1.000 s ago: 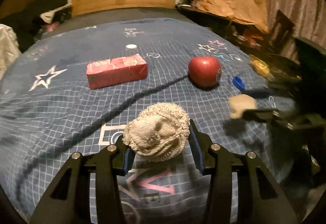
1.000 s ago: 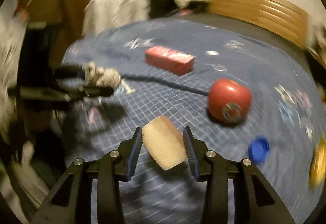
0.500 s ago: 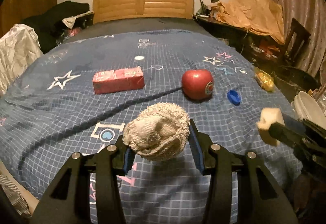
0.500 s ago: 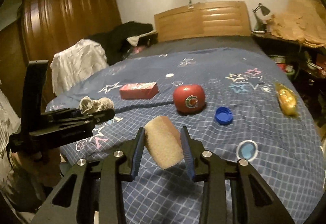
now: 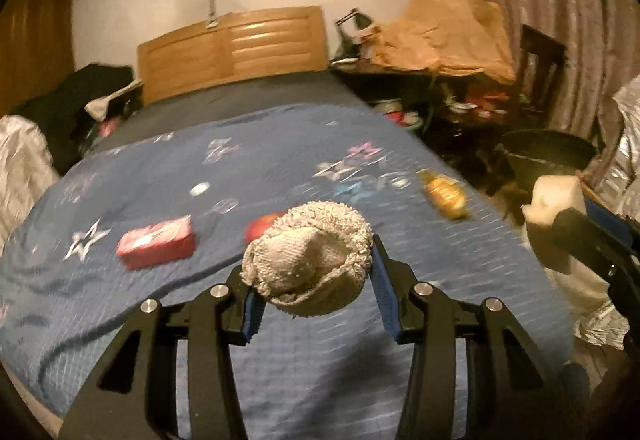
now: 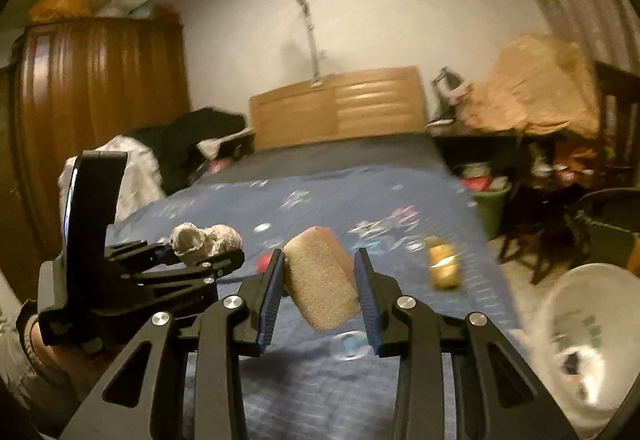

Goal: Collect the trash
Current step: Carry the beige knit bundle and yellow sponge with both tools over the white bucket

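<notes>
Looking along my left gripper (image 5: 314, 290), I see its two blue-padded fingers closed partway around a balled-up grey knitted rag (image 5: 308, 258), which sits clamped between them and lifted clear of the bed (image 5: 280, 360). My right gripper (image 6: 318, 290) is likewise closed partway, its pads pressing both sides of a tan sponge block (image 6: 320, 280) held tilted above the blue star-patterned bedspread. From the right wrist camera the left gripper (image 6: 200, 256) shows at the left with the rag (image 6: 204, 240) in its fingers; from the left wrist camera the right gripper (image 5: 560, 224) enters at the right edge with the sponge (image 5: 552, 208) at its tip, out past the bed's side. Beyond the rag, a red apple (image 5: 262, 226) lies on the bedspread, partly hidden behind it, and a red rectangular pack (image 5: 156, 242) lies to its left. A yellow wrapper (image 5: 444, 196) lies farther right, near the bed's edge. A wooden headboard (image 5: 232, 48) stands at the far end of the bed. Beside the bed on the right I can make out a dark bin (image 6: 612, 224) and, nearer the camera, a white bag-lined container (image 6: 584, 340), both blurred. A brown wardrobe (image 6: 100, 96) stands at the left wall.
</notes>
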`<action>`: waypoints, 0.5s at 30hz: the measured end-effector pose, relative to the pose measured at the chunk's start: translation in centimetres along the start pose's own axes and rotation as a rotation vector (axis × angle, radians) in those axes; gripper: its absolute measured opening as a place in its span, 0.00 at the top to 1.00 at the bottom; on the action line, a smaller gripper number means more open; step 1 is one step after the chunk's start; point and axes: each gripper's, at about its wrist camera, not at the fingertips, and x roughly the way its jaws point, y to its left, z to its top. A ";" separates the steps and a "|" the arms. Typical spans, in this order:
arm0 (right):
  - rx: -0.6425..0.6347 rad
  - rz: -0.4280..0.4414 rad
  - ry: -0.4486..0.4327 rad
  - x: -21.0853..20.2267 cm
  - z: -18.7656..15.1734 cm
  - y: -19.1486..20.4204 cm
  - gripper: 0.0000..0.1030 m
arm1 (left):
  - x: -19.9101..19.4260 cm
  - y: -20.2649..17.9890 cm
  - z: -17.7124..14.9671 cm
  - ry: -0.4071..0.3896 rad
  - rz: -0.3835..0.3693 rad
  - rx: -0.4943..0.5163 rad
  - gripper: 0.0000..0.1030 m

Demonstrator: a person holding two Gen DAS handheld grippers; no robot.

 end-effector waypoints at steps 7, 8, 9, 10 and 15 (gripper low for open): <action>0.024 -0.170 -0.061 -5.8 1.6 -7.2 0.64 | 0.6 -8.5 3.1 -0.051 -0.110 0.102 0.57; 0.030 -0.194 -0.067 -6.6 1.8 -8.2 0.64 | 0.8 -9.8 3.4 -0.055 -0.124 0.118 0.57; 0.040 -0.222 -0.072 -7.5 1.9 -9.5 0.64 | 1.0 -10.8 3.6 -0.058 -0.137 0.133 0.57; 0.052 -0.251 -0.077 -8.5 2.1 -10.8 0.64 | 1.2 -12.2 3.9 -0.059 -0.155 0.150 0.57; 0.096 -0.374 -0.072 -12.2 2.3 -16.6 0.64 | 2.6 -17.8 4.5 -0.050 -0.235 0.226 0.57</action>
